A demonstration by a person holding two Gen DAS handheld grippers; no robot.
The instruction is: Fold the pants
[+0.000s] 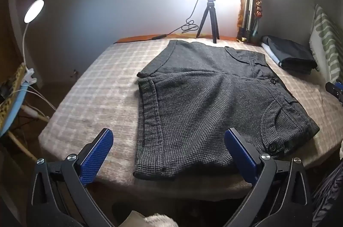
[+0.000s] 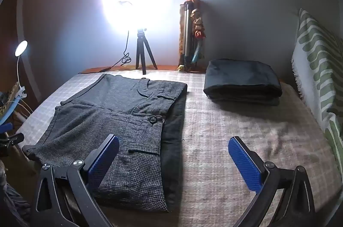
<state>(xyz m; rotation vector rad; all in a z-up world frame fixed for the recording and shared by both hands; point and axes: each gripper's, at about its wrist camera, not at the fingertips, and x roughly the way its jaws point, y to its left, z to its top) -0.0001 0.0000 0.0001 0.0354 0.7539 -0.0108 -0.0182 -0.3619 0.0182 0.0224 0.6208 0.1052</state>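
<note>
— Where are you working?

— You're in a home, in a bedroom by the look of it. You're facing a bed with a checked blanket spread over it and a green-and-white patterned pillow leaning at the right.

— Anything else that tells you that?

— A folded stack of dark clothes lies on the bed, a bright lamp on a small tripod stands against the plain wall, and a clip-on lamp sits at your left.

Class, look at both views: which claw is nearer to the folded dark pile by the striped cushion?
Right. The right claw faces the folded dark pile across bare blanket; the left claw sits over the grey shorts, farther off.
</note>
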